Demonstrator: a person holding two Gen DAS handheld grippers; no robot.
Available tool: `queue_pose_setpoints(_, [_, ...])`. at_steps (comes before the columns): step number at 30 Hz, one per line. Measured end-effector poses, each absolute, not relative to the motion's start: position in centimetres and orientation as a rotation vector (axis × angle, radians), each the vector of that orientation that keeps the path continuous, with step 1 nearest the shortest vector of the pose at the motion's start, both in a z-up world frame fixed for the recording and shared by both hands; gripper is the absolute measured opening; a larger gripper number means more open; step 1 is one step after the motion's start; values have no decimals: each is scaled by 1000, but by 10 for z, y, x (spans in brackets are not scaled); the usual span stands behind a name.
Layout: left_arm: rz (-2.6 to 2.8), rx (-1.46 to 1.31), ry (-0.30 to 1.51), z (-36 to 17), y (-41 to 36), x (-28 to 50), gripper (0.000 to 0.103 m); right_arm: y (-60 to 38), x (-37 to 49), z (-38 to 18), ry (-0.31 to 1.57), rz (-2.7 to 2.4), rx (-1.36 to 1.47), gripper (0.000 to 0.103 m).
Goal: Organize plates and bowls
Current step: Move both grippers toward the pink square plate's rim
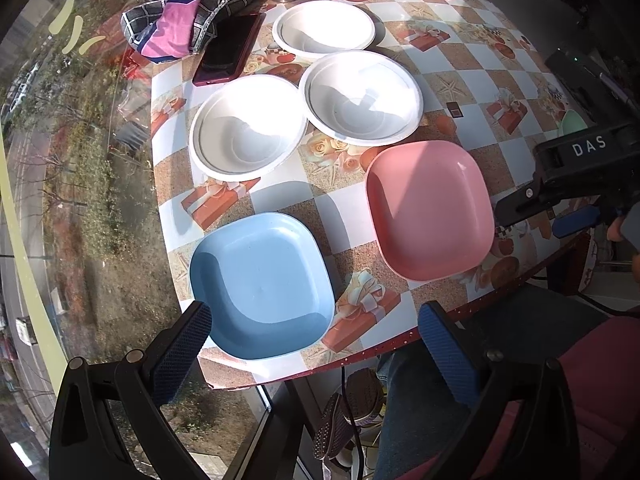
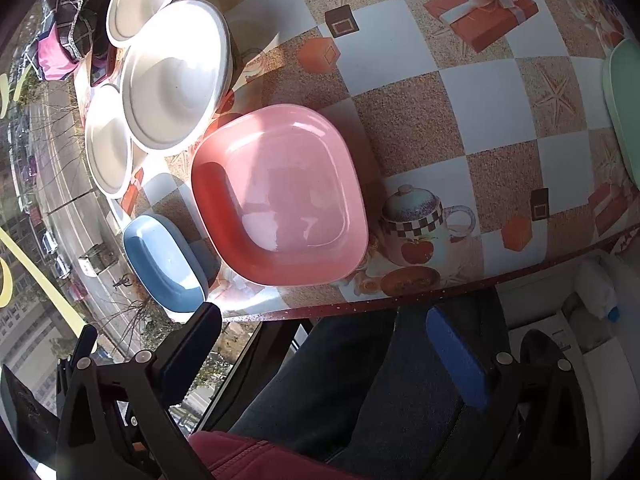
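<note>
Both hand-held grippers, left (image 1: 314, 334) and right (image 2: 322, 340), are wide and empty. Pink plate (image 2: 280, 196) and blue plate (image 1: 262, 286) lie near the tabletop (image 2: 460, 120) edge; likely light, stiff, slippery. Grip the raised rim.

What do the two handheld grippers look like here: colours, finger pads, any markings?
Both are black plastic frames with silver rivets and blue textured finger pads: left gripper, right gripper. The right one's body carries white lettering "DAS".
</note>
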State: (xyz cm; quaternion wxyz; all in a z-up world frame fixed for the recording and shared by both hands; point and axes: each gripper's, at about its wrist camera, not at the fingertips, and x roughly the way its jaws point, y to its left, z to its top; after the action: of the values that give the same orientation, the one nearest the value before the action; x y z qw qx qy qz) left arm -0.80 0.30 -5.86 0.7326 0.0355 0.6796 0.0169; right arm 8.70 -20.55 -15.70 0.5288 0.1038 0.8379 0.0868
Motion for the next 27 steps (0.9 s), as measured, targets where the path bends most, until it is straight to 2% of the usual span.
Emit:
queue_pose_setpoints(15, [72,63,1524,-76,4,-16,103,-193,84,-168,1990,200,120,103])
queue_pose_setpoints(22, [98,48,1520,-84,3,-4,103,-198,95,-167,1901,137,68,103])
queue_pose_setpoints(27, [90,18,1517,-96,-2,12,103,-195,93,-178,1906,133,11,103])
